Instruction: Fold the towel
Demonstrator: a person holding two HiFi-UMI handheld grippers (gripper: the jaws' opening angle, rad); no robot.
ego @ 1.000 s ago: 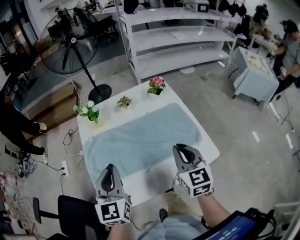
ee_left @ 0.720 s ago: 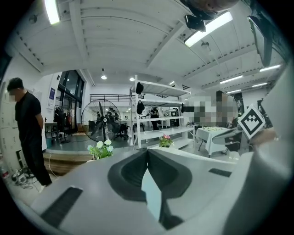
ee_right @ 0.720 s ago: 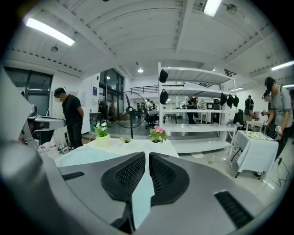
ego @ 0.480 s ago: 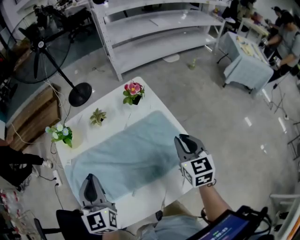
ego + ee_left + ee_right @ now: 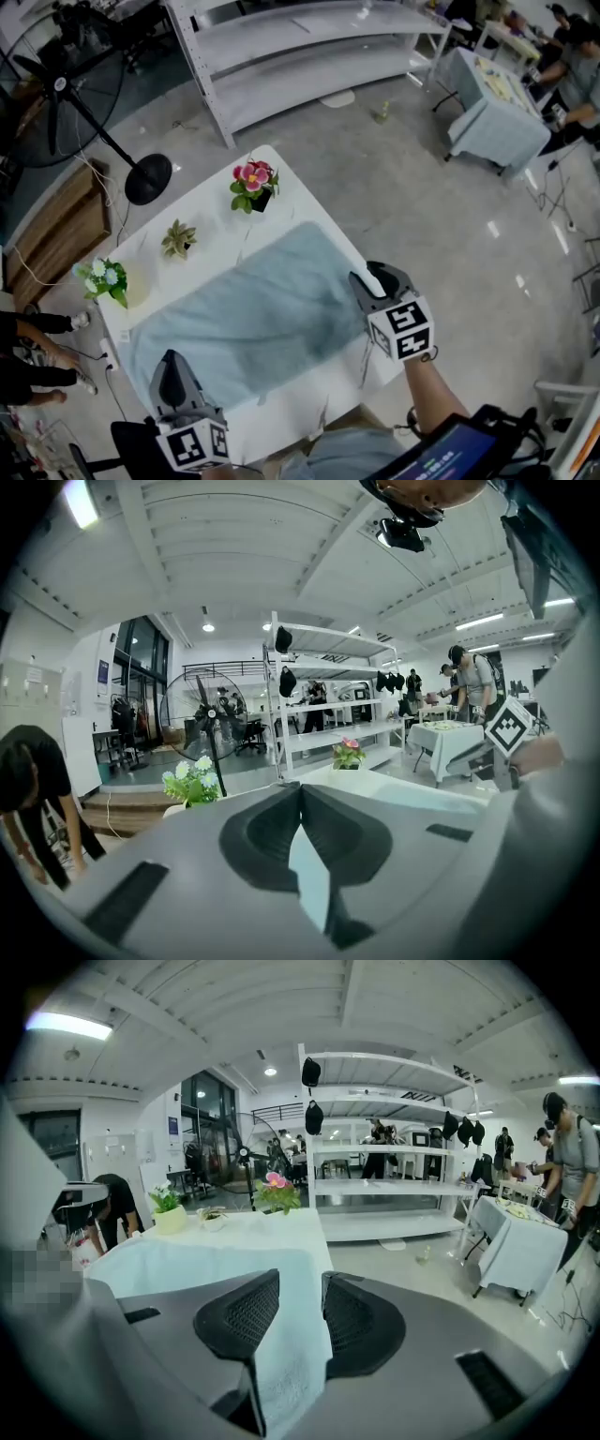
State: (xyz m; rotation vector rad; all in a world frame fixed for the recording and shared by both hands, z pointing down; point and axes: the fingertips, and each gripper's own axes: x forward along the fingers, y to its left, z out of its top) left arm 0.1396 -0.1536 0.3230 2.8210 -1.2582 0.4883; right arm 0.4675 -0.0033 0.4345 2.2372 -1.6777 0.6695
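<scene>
Right claw (image 5: 375,278) moved to towel (image 5: 253,319) end, jaws opening (astride it)

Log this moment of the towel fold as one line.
towel: flat on table | left gripper: shut, empty | right gripper: fingers just opening, towel edge between them, not pinched

Along far edge of white table (image 5: 216,211): 3 pots, pink flowers (image 5: 251,181), small green plant (image 5: 178,239), white flowers (image 5: 105,278). Beyond: pedestal fan (image 5: 58,84), white shelving (image 5: 309,56).

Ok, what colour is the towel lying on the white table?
The towel is pale blue, clearest in the head view.
</scene>
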